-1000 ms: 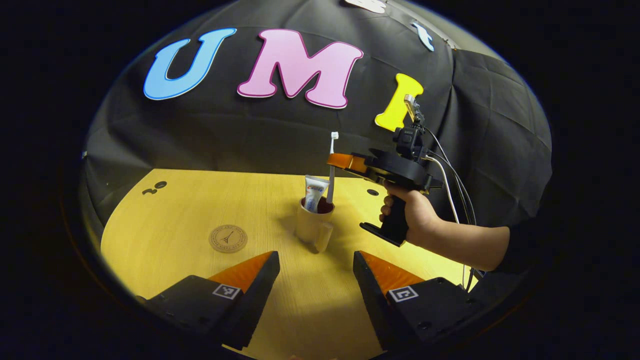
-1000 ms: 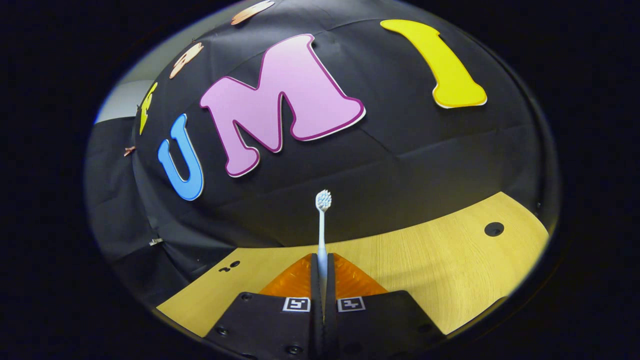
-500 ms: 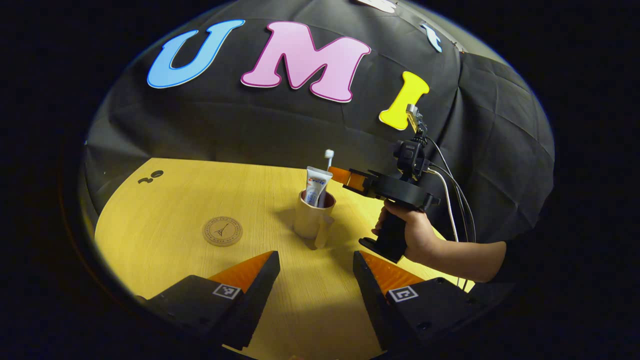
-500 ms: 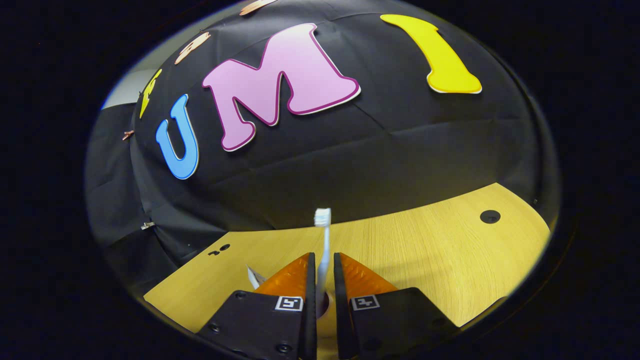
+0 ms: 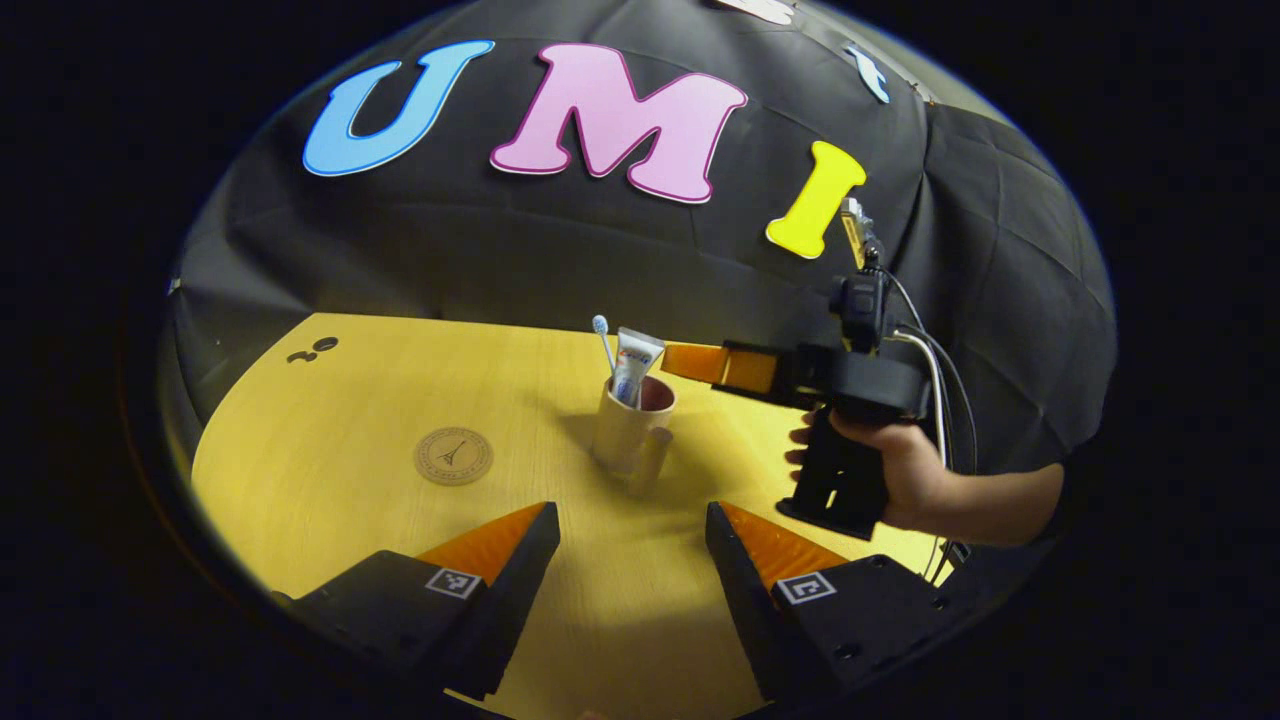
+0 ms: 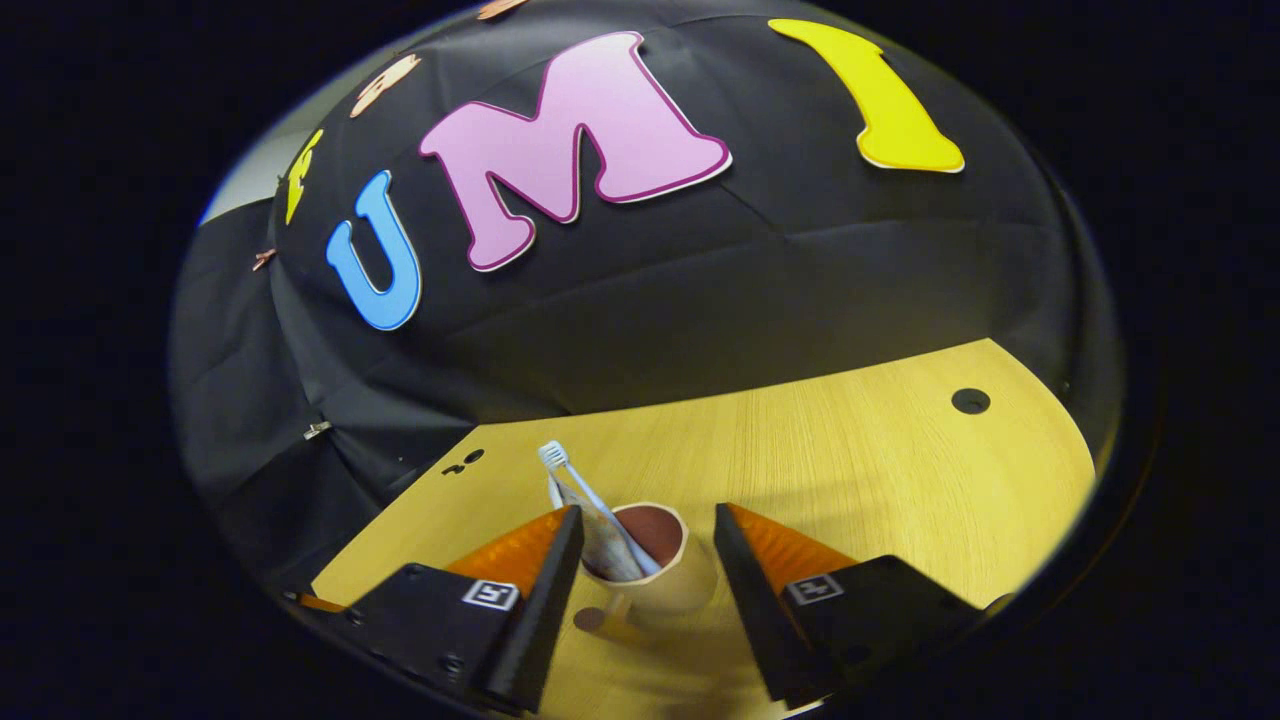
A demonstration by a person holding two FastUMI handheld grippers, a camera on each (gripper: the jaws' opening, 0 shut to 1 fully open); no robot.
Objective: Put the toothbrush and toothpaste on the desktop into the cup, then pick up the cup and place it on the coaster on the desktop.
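A beige ceramic cup with a dark red inside (image 5: 632, 430) stood upright near the middle of the pale yellow wood-grain bench (image 5: 330, 440), its handle turned toward the left gripper's camera. A white-and-blue toothpaste tube (image 5: 632, 362) stood in it, and a slim toothbrush with a pale blue handle and white bristles (image 5: 604, 342) leaned out over the rim just beside the tube. A round tan coaster with a dark tower emblem (image 5: 454, 456) lay flat on the bench, to the left of the cup and apart from it. Left gripper (image 5: 630, 525) sat low on the near side of the cup, jaws spread wide, nothing between them. Right gripper (image 6: 640, 530), held in a hand (image 5: 905, 475), hung above the cup with jaws wide apart and gripping nothing; in the right gripper view the cup mouth, the brush and the tube showed between its fingers.
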